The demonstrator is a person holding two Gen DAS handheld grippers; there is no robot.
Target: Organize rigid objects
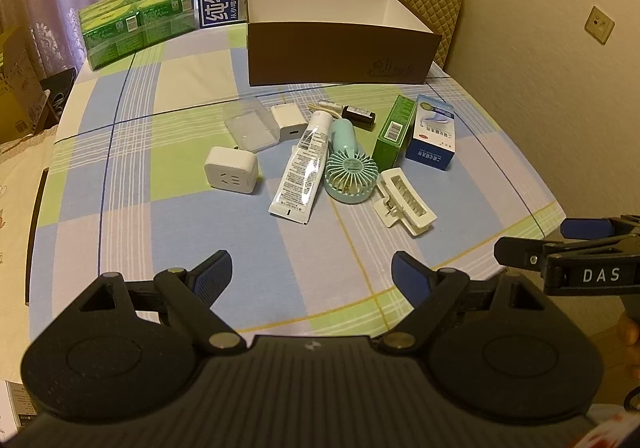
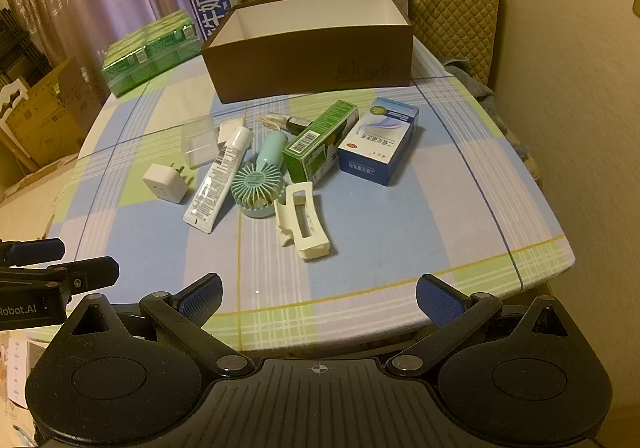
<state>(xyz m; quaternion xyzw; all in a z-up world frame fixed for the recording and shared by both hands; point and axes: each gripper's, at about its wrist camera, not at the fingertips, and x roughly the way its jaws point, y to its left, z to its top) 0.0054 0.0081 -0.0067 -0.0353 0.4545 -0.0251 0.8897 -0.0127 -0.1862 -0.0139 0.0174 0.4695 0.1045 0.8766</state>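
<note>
Lying in a loose cluster on the checked tablecloth point(image 1: 168, 216), well ahead of both claws, are the hair clip point(image 2: 304, 224) nearest, the mint hand fan point(image 2: 256, 184) touching it, a white tube point(image 1: 304, 172) and a plug adapter point(image 1: 231, 173) to its left, two small cartons beyond; the open brown box point(image 1: 340, 52) stands farther back, apparently empty; left gripper point(image 1: 312, 272) and right gripper point(image 2: 318, 300) both gape wide, holding nothing; sorting seems not yet begun; next, likely reach forward for the clip.
</note>
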